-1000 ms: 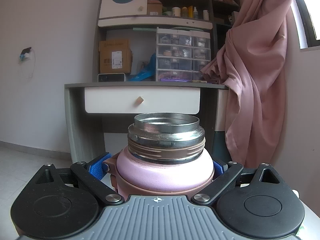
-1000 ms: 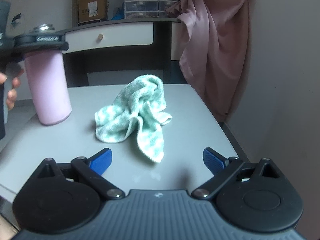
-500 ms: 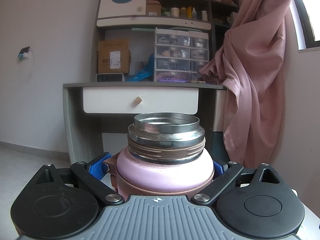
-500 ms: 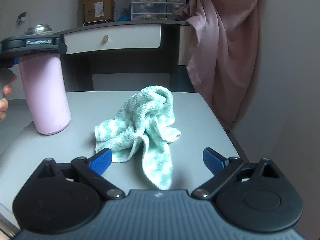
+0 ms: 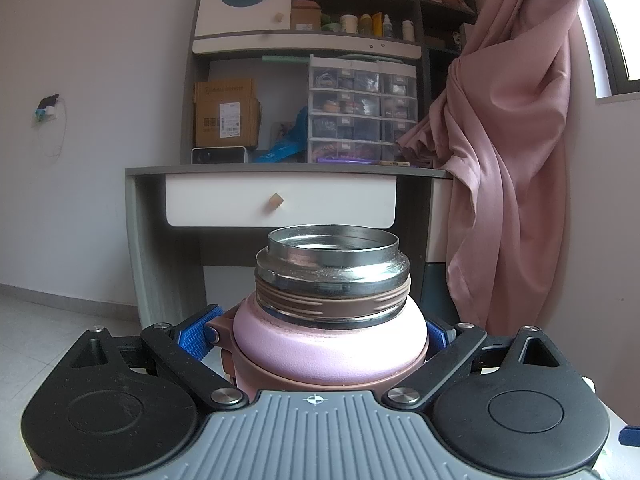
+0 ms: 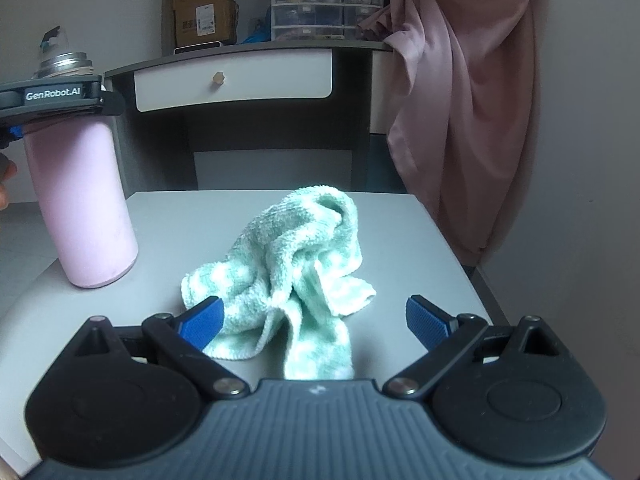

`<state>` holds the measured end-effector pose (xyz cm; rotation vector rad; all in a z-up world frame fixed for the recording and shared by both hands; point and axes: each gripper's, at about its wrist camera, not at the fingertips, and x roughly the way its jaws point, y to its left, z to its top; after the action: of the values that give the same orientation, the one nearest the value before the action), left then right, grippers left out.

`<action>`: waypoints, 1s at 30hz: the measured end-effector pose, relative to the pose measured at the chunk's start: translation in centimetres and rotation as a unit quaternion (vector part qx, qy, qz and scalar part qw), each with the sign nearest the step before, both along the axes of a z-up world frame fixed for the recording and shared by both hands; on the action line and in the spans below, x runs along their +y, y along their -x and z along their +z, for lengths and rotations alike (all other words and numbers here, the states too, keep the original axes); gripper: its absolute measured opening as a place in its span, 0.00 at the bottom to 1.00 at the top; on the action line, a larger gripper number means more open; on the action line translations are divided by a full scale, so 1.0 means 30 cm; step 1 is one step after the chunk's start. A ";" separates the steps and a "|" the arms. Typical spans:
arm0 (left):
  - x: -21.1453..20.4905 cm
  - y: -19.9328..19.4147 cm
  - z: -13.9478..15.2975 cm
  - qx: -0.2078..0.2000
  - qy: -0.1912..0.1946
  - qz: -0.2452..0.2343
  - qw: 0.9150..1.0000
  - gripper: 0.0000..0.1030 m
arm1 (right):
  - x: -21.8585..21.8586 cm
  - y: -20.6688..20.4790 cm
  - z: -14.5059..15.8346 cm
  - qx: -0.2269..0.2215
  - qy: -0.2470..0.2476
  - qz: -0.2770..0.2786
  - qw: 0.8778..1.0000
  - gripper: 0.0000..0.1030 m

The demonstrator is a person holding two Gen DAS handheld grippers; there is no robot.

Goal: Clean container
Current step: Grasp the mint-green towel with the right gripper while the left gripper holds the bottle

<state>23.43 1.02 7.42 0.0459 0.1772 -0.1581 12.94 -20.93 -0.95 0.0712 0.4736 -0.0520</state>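
A pink bottle (image 5: 328,340) with an uncapped steel mouth fills the left wrist view. My left gripper (image 5: 316,334) is shut on its shoulder, blue pads pressed to both sides. In the right wrist view the same pink bottle (image 6: 80,208) stands upright at the left of a grey table (image 6: 408,248), with the left gripper (image 6: 56,98) clamped round its neck. A crumpled green-and-white cloth (image 6: 296,268) lies in the middle of the table. My right gripper (image 6: 316,320) is open just above it, its left pad over the cloth's near edge, nothing gripped.
Behind the table stands a desk (image 6: 240,72) with a white drawer, a cardboard box (image 5: 226,114) and plastic drawer units (image 5: 362,114). A pink curtain (image 6: 472,100) hangs at the right by the wall. A person's fingers (image 6: 6,184) show at the left edge.
My right gripper has moved in toward the cloth, which now lies larger and lower between its open fingers. The left gripper and the bottle have stayed still.
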 end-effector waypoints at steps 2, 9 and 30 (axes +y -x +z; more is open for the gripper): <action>0.002 0.003 -0.002 0.001 -0.001 -0.001 1.000 0.93 | -0.001 -0.016 -0.002 0.001 -0.002 0.000 1.000 0.95; -0.010 0.011 -0.007 0.000 0.000 0.001 1.000 0.93 | -0.011 -0.070 -0.014 0.006 -0.011 0.010 1.000 0.95; -0.014 0.011 0.006 0.005 0.000 -0.001 1.000 0.93 | 0.007 -0.042 0.058 -0.024 -0.064 0.131 0.989 0.21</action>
<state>23.11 0.61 7.60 0.0447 0.1878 -0.1603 14.20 -20.73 0.80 0.1346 0.4349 0.2371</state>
